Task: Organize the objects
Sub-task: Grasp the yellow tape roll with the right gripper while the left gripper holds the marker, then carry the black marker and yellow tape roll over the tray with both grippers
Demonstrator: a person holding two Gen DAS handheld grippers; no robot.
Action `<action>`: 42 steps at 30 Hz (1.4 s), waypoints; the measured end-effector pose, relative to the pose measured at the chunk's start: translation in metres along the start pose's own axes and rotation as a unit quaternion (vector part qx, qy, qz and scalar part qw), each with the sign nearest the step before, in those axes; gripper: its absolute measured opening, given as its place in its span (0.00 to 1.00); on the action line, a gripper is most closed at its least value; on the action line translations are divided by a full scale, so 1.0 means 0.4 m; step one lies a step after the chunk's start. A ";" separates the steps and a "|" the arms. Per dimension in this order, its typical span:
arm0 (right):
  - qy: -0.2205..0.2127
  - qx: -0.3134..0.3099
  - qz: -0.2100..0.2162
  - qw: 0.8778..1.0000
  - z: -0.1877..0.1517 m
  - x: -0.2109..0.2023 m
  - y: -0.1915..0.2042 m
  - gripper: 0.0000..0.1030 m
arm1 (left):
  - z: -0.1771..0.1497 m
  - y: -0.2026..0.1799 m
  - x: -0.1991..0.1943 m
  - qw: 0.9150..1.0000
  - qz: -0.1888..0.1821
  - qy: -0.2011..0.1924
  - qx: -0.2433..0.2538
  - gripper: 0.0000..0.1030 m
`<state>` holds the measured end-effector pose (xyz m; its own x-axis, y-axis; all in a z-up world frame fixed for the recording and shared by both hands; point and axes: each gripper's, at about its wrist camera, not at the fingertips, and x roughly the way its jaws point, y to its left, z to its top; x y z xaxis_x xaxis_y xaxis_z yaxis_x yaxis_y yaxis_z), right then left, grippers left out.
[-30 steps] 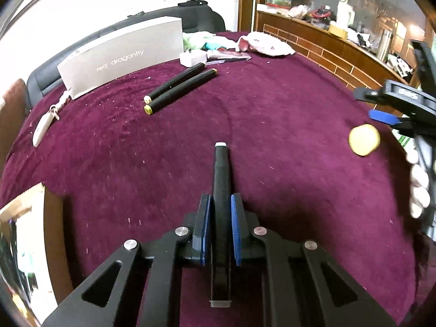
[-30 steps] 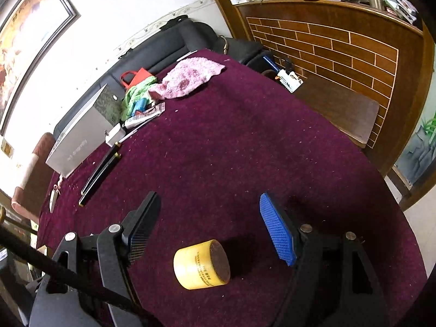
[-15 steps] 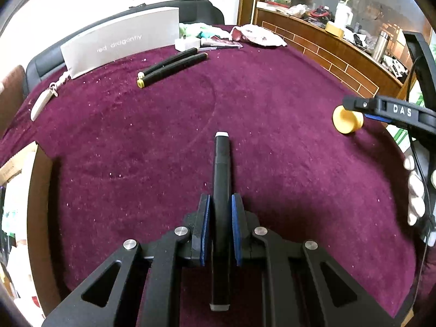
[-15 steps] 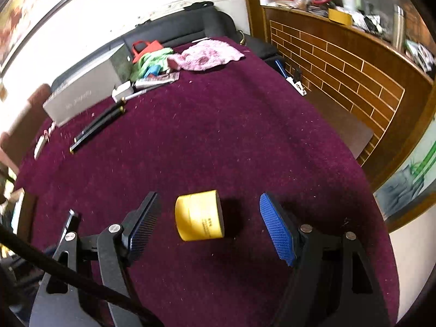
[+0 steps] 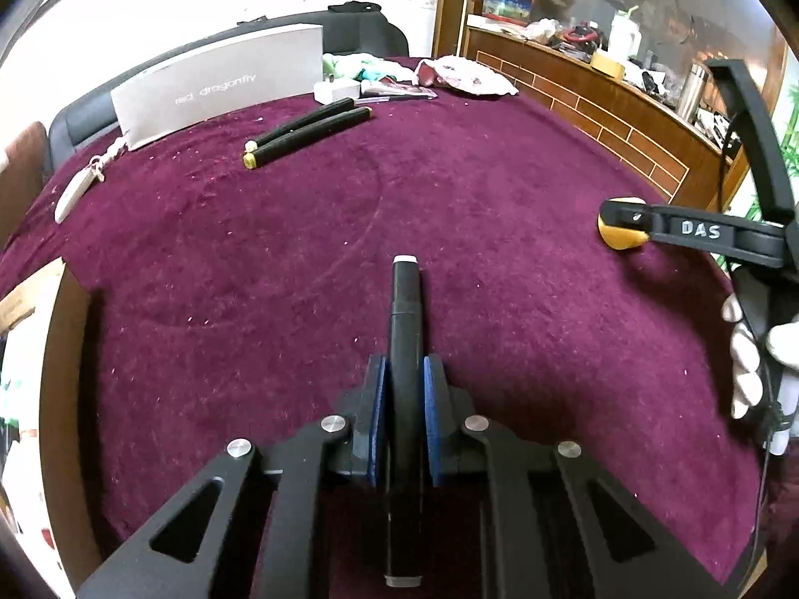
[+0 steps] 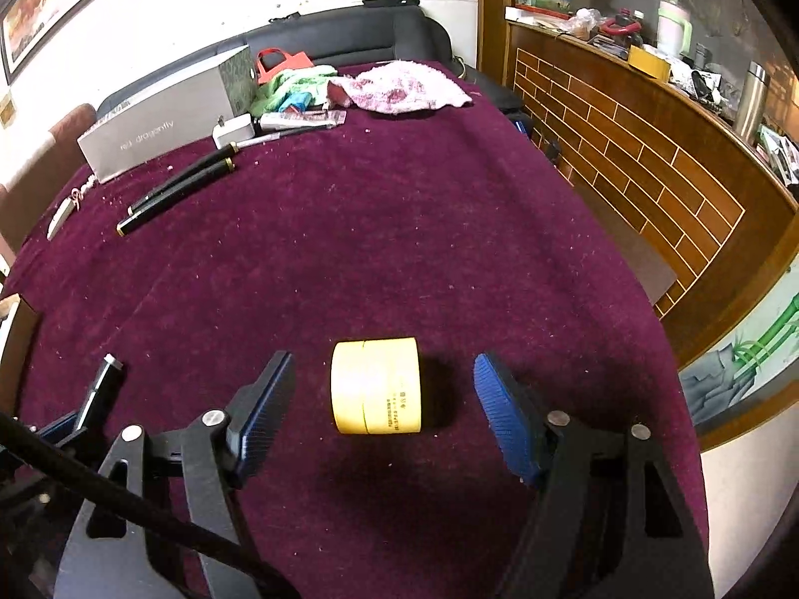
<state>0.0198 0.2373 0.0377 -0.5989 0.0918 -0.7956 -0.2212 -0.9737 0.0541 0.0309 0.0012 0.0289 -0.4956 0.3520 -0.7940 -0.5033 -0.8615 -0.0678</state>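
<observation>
My left gripper (image 5: 403, 384) is shut on a black marker (image 5: 405, 329) with white ends, held lengthwise above the purple tablecloth (image 5: 449, 189). That marker (image 6: 102, 384) also shows at the left edge of the right wrist view. A yellow jar (image 6: 377, 385) lies on its side on the cloth between the jaws of my right gripper (image 6: 382, 399). Those jaws are closing, with a gap on both sides of the jar. In the left wrist view the jar (image 5: 619, 238) is half hidden behind the right gripper's finger.
Two black pens (image 5: 309, 131) lie side by side near the far left, in front of a grey box (image 5: 219, 85). A white charger (image 6: 232, 130), cloths (image 6: 399, 86) and a tube crowd the far edge. A brick-patterned counter (image 6: 649, 140) runs along the right.
My right gripper rolled level and drew around the yellow jar, which now sits centred between narrower jaws. The left gripper shifted slightly with the marker still gripped.
</observation>
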 end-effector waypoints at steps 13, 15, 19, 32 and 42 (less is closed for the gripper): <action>0.004 -0.008 0.037 0.999 -0.013 -0.029 0.034 0.29 | -0.021 0.015 -0.064 0.999 -0.004 -0.021 -0.024 0.11; -0.004 -0.016 0.043 0.999 -0.015 -0.056 0.051 0.29 | -0.023 0.019 -0.082 0.999 -0.003 -0.028 -0.028 0.11; -0.017 -0.036 0.060 0.997 -0.023 -0.112 0.101 0.29 | -0.029 0.026 -0.123 0.999 0.005 -0.043 -0.031 0.11; -0.036 -0.101 0.110 0.988 -0.094 -0.235 0.294 0.29 | -0.094 0.064 -0.290 0.993 0.042 -0.102 -0.050 0.11; -0.048 -0.172 0.152 0.972 -0.142 -0.320 0.492 0.30 | -0.164 0.185 -0.387 0.981 0.089 -0.135 -0.104 0.11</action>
<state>0.0968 0.0219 0.1158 -0.6685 -0.2088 -0.7138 0.2377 -0.9694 0.0609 0.1169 -0.1412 0.1070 -0.7463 0.2496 -0.6170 -0.2511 -0.9641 -0.0862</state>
